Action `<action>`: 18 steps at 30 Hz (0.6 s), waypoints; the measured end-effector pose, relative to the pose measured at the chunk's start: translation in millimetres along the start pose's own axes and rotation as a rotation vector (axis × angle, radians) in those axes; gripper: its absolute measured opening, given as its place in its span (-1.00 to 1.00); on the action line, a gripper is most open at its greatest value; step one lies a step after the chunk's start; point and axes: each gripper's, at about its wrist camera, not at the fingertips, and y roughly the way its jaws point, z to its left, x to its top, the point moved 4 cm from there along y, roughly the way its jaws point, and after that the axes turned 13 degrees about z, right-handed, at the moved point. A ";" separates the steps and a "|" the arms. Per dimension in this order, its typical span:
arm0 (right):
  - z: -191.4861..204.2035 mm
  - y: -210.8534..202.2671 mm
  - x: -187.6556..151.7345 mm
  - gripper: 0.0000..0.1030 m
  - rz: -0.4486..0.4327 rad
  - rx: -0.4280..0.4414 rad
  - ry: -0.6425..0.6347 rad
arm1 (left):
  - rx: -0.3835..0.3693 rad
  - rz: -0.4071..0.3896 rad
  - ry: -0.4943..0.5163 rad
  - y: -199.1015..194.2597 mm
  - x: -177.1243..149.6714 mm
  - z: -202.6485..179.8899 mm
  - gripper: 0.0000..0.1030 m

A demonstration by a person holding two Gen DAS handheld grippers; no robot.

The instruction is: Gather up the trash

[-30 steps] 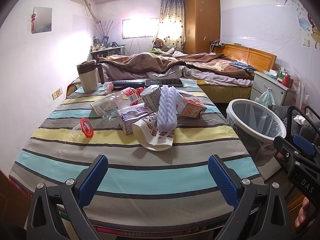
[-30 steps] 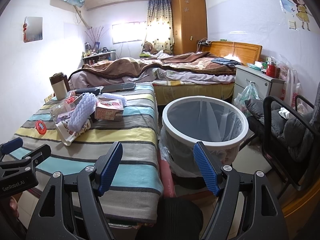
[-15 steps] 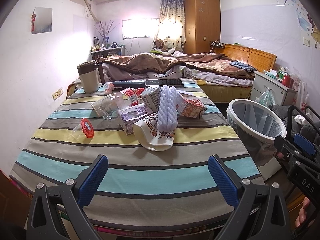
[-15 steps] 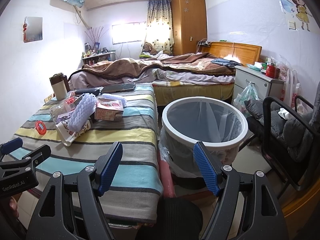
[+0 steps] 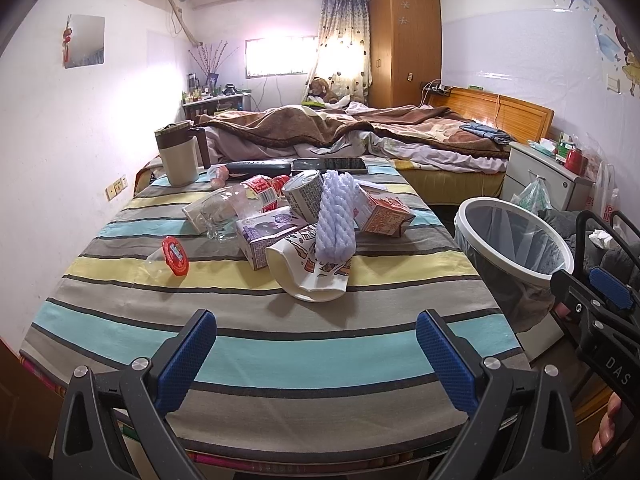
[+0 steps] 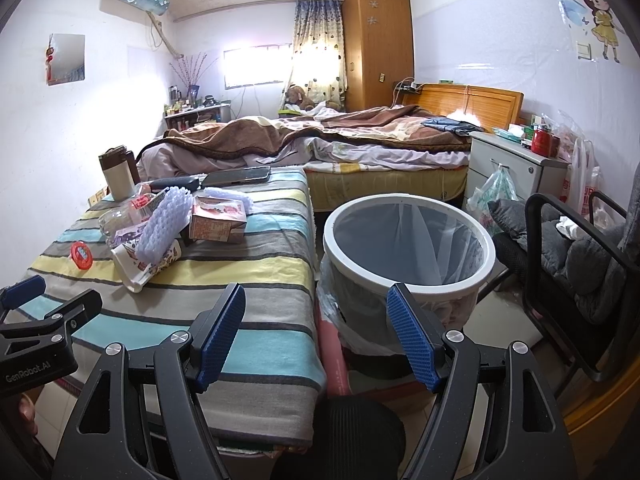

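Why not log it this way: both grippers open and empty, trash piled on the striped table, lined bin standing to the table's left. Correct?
Not quite: the lined bin stands to the right of the striped table, as the right wrist view shows. Both the left gripper and right gripper are open and empty.

The tablecloth has stripes of turquoise, grey, pale yellow and thin black lines. On it, the foam net is pale lilac-white, the lid is red, and the carton is white with orange-red print. The flattened paper cup is white with brown and red drawings. The bin has a white rim and a liner that looks grey. The gripper pads are blue on black frames.
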 end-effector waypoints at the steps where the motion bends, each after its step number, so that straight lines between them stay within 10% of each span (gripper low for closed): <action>1: 0.0 -0.5 -0.1 0.45 0.000 0.000 -0.001 | 0.000 0.001 -0.001 0.1 -0.1 -0.1 0.97; 18: 0.2 0.3 0.0 0.45 0.002 -0.002 -0.001 | 0.002 0.003 -0.001 -0.7 0.2 2.8 0.97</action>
